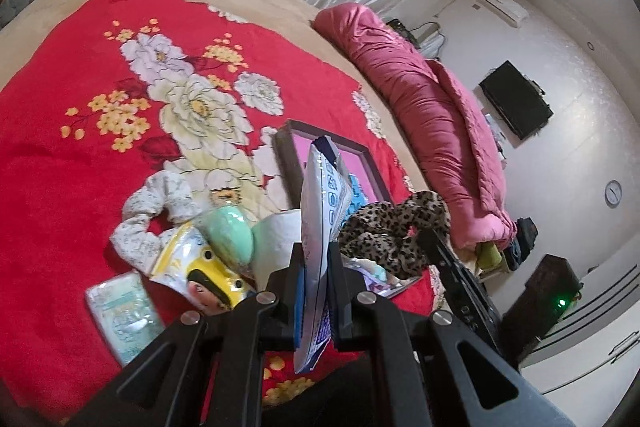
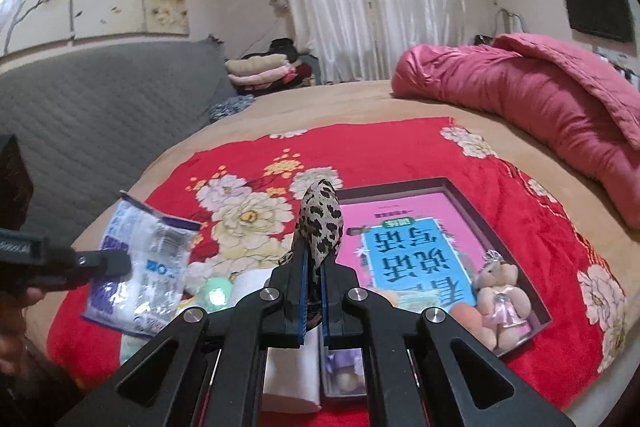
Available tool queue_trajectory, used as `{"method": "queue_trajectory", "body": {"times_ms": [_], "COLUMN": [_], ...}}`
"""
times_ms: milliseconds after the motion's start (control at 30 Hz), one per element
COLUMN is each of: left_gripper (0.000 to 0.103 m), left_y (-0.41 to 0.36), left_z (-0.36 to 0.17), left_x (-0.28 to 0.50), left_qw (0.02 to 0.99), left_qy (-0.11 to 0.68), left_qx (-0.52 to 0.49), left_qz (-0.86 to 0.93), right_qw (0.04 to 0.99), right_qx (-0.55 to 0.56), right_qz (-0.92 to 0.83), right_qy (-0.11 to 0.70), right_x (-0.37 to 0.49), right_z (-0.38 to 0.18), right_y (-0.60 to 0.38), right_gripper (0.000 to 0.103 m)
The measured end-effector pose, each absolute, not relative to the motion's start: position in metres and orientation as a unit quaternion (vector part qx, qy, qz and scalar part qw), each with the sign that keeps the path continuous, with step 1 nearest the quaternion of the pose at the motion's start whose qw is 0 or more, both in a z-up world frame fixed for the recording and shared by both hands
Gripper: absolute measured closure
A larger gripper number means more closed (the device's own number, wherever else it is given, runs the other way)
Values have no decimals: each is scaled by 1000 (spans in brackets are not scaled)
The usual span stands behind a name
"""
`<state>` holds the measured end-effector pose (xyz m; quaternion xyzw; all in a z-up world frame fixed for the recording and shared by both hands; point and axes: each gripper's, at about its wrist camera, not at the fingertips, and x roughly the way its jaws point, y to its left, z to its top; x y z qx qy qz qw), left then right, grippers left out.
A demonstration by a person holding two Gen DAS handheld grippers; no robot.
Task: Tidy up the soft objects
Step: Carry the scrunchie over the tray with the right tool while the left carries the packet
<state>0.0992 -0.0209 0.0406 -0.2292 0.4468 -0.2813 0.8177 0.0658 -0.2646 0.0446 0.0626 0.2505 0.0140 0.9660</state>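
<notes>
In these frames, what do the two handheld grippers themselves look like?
Both the left gripper and the right gripper are matte black, with angular linkage arms that have triangular cut-outs, round silver pivot bolts and blue-edged fingers. No cables or sleeves show.

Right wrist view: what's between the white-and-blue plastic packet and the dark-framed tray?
In the right wrist view, the leopard-print fabric scrunchie held by the right gripper stands between the packet and the tray, with a white tissue roll below.
</notes>
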Motion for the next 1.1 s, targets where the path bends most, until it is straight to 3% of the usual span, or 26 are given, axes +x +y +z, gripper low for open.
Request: {"method": "queue_trajectory", "body": {"times_ms": [567,1100], "left_gripper": [94,94], "left_y": [-93,-165], "left_z": [38,17], "left_x": [93,119], "left_qw": [809,794], "left_qy": [459,491], "left_qx": [-190,-149], "left_qz": [-314,-326], "right_qw": [966,951], "right_qx": [88,7], "right_qz": [-48,-197], "right_qy": [236,240], "right_x": [64,71], "right_z": [42,33], "right_y": [-311,-355], "right_gripper": [99,98]}}
